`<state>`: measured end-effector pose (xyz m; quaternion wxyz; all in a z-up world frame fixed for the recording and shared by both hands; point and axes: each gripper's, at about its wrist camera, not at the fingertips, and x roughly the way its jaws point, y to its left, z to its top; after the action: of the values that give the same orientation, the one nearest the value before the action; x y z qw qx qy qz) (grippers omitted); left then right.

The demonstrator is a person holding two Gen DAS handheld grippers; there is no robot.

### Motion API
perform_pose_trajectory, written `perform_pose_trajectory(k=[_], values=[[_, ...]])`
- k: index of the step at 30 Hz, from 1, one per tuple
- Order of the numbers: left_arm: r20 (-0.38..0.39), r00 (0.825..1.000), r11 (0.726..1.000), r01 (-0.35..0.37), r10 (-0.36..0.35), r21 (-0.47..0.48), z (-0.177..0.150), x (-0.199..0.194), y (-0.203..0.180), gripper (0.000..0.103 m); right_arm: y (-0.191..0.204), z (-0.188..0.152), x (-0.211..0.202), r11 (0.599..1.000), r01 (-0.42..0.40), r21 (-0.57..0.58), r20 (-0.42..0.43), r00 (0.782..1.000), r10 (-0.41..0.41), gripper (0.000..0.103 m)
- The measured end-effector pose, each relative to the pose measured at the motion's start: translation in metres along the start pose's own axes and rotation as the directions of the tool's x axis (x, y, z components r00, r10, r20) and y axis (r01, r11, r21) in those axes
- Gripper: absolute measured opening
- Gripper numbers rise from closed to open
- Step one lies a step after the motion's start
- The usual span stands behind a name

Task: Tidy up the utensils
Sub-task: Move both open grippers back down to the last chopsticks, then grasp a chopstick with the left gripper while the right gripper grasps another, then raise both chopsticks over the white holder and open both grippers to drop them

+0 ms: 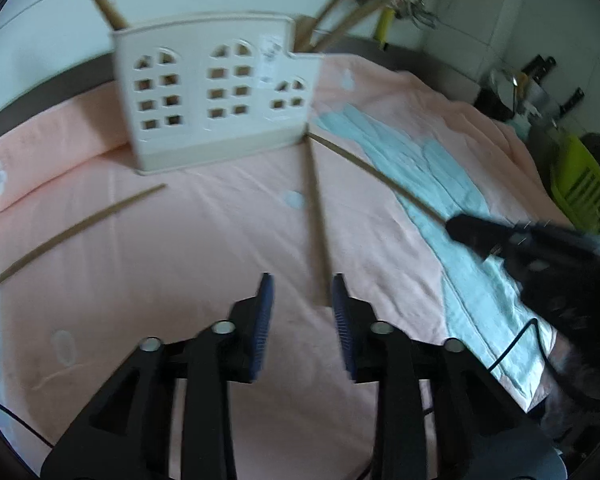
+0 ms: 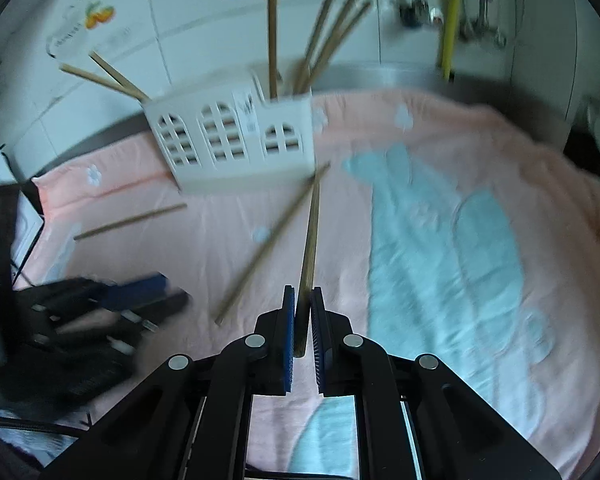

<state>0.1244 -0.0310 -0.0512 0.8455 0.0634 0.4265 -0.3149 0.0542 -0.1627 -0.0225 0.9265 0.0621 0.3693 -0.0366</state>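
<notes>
Pink towel [image 2: 228, 248] with a teal patch covers the bench. One cream utensil holder [image 2: 236, 144] stands at the back; two chopsticks lean from its left end, four from its right. Three chopsticks off the holder: one loose [image 2: 130, 222] at left, one [image 2: 272, 242] just ahead of the left hand-held gripper [image 1: 302, 294], fingers spread, and one [image 2: 310, 240] pinched in the right hand-held gripper [image 2: 302, 294].

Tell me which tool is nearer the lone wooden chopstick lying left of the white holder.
Left. The left tool hovers open just right of that chopstick; the right tool is farther right, shut on another chopstick.
</notes>
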Motion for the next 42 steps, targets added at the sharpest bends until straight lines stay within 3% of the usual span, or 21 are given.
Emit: perform_pose_trajectory(k=[9, 16, 22, 26, 35, 42], values=[[-0.034, 0.999, 1.000, 0.007, -0.006, 0.018, 0.002, 0.026, -0.018, 0.037, -0.006, 0.016, -0.035, 0.998, -0.044, -0.037, 0.077, 0.996, 0.047, 0.006], [-0.061, 0.998, 1.000, -0.014, 0.015, 0.010, 0.002, 0.043, -0.019, 0.017, -0.012, 0.022, -0.048, 0.998, -0.058, -0.039, 0.118, 0.991, 0.062, 0.006], [-0.051, 0.997, 0.998, -0.056, 0.058, 0.039, 0.002, 0.048, -0.026, 0.007, -0.013, 0.029, -0.061, 0.997, -0.052, -0.056, 0.154, 0.986, 0.060, 0.006], [-0.040, 0.998, 0.998, -0.055, 0.057, 0.044, 0.003, 0.045, -0.028, 0.006, -0.015, 0.033, -0.069, 0.997, -0.049, -0.064, 0.174, 0.983, 0.059, 0.006], [0.073, 0.996, 0.998, -0.058, 0.056, 0.029, 0.012, -0.003, -0.022, 0.006, -0.014, 0.061, -0.095, 0.991, -0.089, -0.095, 0.226, 0.968, 0.108, 0.006], [0.210, 0.975, 0.997, -0.071, 0.072, -0.011, 0.032, -0.064, -0.008, 0.005, -0.002, 0.096, -0.121, 0.976, -0.146, -0.160, 0.258, 0.948, 0.184, 0.006]])
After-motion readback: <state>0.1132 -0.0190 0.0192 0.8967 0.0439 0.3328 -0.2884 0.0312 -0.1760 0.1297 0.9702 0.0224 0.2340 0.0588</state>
